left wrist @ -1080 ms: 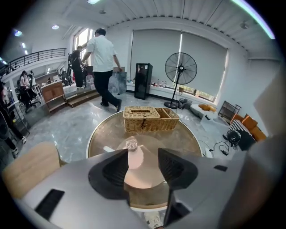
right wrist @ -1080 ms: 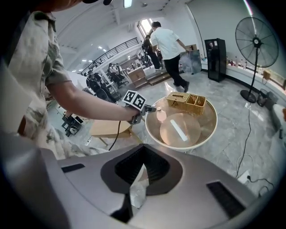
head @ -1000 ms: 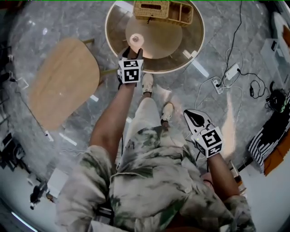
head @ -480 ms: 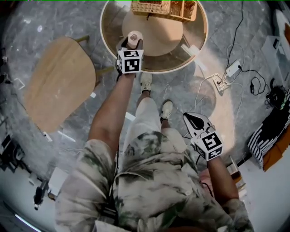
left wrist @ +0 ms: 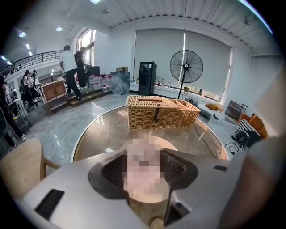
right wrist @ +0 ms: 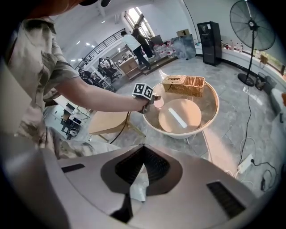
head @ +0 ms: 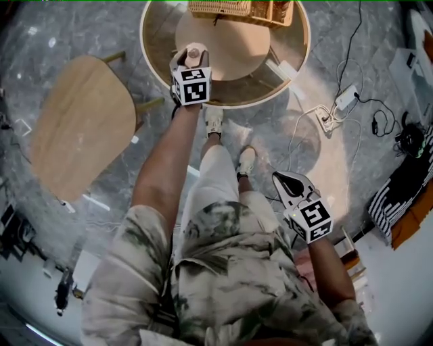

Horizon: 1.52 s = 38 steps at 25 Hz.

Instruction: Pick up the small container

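Observation:
The small container (head: pixel 195 52) is a pale pink pot held over the left part of the round table (head: pixel 154 42). My left gripper (head: pixel 191 59) is shut on it, with both jaws pressed against its sides. In the left gripper view the container (left wrist: pixel 144 157) fills the gap between the jaws, and its details are hidden. My right gripper (head: pixel 281 177) hangs low beside my right leg, away from the table. Its jaws meet at the tips in the right gripper view (right wrist: pixel 142 147) and hold nothing.
A wicker basket (head: pixel 237 8) stands at the table's far side. A round wooden disc (head: pixel 226 40) lies under the glass top. A wooden chair (head: pixel 78 125) is on the left. A power strip with cables (head: pixel 345 100) lies on the floor on the right. A standing fan (left wrist: pixel 186 67) is beyond.
The left gripper, still shut on the container, has drifted a little farther out and to the left over the table. The right gripper has barely moved.

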{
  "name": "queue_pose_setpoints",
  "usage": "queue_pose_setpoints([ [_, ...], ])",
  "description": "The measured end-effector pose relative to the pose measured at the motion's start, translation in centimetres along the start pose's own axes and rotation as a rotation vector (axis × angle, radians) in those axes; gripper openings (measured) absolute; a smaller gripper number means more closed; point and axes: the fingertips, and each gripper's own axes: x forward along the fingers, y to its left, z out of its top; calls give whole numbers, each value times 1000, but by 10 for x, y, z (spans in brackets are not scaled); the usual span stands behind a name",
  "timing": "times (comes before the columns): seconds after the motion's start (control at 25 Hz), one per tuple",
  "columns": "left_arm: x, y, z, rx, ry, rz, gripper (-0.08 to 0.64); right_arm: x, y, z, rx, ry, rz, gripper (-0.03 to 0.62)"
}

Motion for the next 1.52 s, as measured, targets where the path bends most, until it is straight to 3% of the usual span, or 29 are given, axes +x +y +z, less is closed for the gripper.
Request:
queue_pose_setpoints([
  [0.2,5,2,0,-10,-21,16,204,3,-4,-9,16,24,-6,21],
  [0.44,4,2,4,35,-25,47,161,2,-7,-9,24,24,-2,21],
  [0.92,-7,-4,26,51,-8,-16,152,-5,-6,3,6,-22,2,21],
  [1.52,-86,-38,77,114,-64,-80,152,-46,15,12,-35,-127,30,21],
])
